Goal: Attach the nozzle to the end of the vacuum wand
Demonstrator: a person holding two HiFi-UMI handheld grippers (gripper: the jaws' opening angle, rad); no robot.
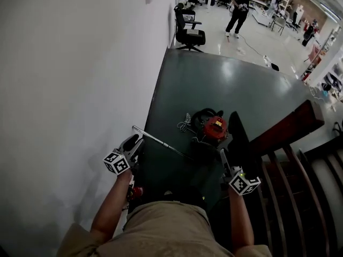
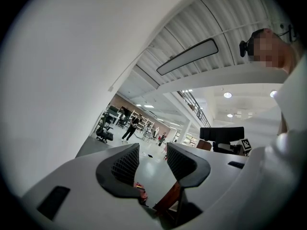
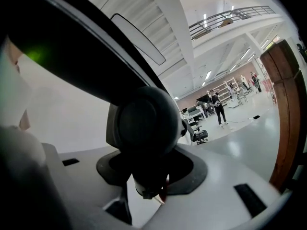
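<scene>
1. Two hand-held grippers are in view, each bearing one white cube with black square markers, [image 1: 118, 163] and [image 1: 245, 184]; both point level, away from the person.
2. The left gripper [image 1: 132, 142] has its dark ribbed fingers [image 2: 125, 164] spread apart; only bare floor shows between them, so it holds nothing.
3. The right gripper [image 1: 229, 162] is clamped on the one long black plastic nozzle [image 1: 239, 143]; in the right gripper view the nozzle's round dark collar fills the gap between the jaws and its flat body stretches up and to the left.
4. One thin chrome vacuum wand [image 1: 161, 142] lies slanted low over the dark grey-green floor [image 1: 225, 84]; its free end sits just beside the left gripper's tips, while its other end runs toward the cleaner; the nozzle is well apart from that free end.
5. One red and black canister vacuum cleaner [image 1: 214, 127] stands on the floor between the two grippers and beyond them; one loose coil of cord [image 1: 185, 123] lies touching its left side.
6. One plain white wall [image 1: 69, 79] borders the floor on the left; one brown wooden handrail [image 1: 289, 125] and dark stairs [image 1: 316, 197] lie on the right.
7. One black office chair [image 1: 190, 35] stands at the floor's far edge; one person in dark clothes [image 1: 237, 10] stands beyond it; farther figures are too small to count.
</scene>
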